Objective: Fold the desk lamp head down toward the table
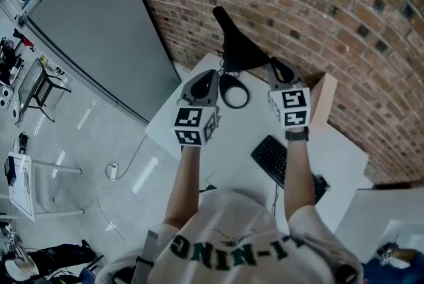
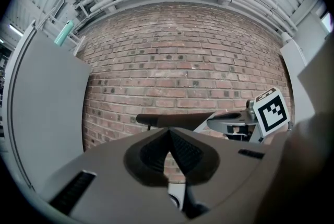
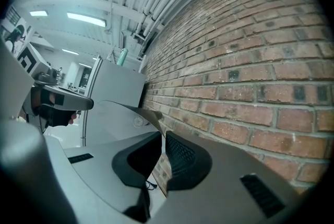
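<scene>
The black desk lamp stands at the far side of the white table point(image 1: 232, 137), with its long head point(image 1: 236, 44) raised and its ring base point(image 1: 234, 93) flat on the top. In the left gripper view the lamp head point(image 2: 175, 119) is a dark bar level with the jaw tips, in front of the brick wall. My left gripper point(image 1: 204, 81) is held just left of the base, shut and holding nothing point(image 2: 169, 134). My right gripper point(image 1: 279, 69) hovers by the head's right end, shut with nothing between its pads point(image 3: 160, 139). The head's thin edge point(image 3: 136, 112) passes just beyond its tips.
A black keyboard point(image 1: 279, 161) lies near the table's right front. A cardboard box point(image 1: 322, 98) stands at the far right, against the brick wall point(image 1: 318, 4). A grey partition point(image 1: 99, 31) stands to the left. A cable runs from the table's left edge to the floor.
</scene>
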`<state>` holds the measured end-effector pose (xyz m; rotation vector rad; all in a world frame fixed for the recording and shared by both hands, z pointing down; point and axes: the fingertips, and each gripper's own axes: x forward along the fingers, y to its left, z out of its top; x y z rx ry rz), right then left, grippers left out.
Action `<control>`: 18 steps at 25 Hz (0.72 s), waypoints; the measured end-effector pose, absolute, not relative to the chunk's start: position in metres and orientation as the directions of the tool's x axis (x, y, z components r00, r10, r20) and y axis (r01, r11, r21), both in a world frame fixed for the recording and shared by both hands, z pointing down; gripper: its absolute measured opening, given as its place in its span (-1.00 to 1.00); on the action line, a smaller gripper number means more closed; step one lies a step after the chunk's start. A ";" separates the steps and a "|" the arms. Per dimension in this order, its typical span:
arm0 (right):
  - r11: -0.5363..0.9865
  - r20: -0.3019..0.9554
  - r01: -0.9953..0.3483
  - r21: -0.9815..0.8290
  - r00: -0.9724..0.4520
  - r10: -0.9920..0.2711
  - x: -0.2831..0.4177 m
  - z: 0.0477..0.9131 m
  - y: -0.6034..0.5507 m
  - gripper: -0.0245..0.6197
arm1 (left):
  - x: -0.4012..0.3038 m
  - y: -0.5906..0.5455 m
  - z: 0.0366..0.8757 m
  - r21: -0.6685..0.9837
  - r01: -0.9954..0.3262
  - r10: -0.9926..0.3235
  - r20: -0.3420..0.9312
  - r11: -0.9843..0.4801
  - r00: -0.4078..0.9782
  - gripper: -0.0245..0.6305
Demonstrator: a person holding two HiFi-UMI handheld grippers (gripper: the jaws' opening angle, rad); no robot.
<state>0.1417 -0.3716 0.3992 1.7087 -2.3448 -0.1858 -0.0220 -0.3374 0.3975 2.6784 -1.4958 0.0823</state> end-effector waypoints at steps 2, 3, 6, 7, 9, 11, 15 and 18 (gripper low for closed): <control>0.314 0.114 -0.919 0.238 -0.294 -0.949 0.141 0.400 -0.371 -0.85 | -0.022 -0.337 0.398 0.040 -0.851 -0.847 0.085 -0.524 0.525 -0.93; 0.314 0.114 -0.919 0.237 -0.295 -0.949 0.141 0.401 -0.371 -0.85 | -0.021 -0.337 0.399 0.039 -0.850 -0.846 0.087 -0.525 0.527 -0.93; 0.314 0.114 -0.920 0.234 -0.295 -0.949 0.142 0.401 -0.371 -0.85 | -0.018 -0.336 0.402 0.037 -0.848 -0.843 0.094 -0.529 0.530 -0.93; 0.314 0.114 -0.920 0.234 -0.295 -0.949 0.142 0.401 -0.371 -0.85 | -0.017 -0.336 0.403 0.034 -0.848 -0.843 0.097 -0.529 0.529 -0.93; 0.313 0.115 -0.920 0.236 -0.294 -0.949 0.142 0.402 -0.371 -0.85 | -0.016 -0.336 0.405 0.026 -0.848 -0.843 0.100 -0.529 0.528 -0.93; 0.313 0.114 -0.920 0.236 -0.294 -0.949 0.143 0.404 -0.371 -0.85 | -0.016 -0.337 0.407 0.017 -0.848 -0.843 0.099 -0.529 0.528 -0.93; 0.320 0.123 -0.918 0.234 -0.299 -0.946 0.141 0.411 -0.371 -0.85 | -0.017 -0.336 0.411 0.021 -0.850 -0.844 0.108 -0.526 0.525 -0.93; 0.324 0.134 -0.917 0.233 -0.300 -0.944 0.142 0.415 -0.371 -0.85 | -0.015 -0.336 0.415 0.027 -0.850 -0.842 0.118 -0.527 0.526 -0.93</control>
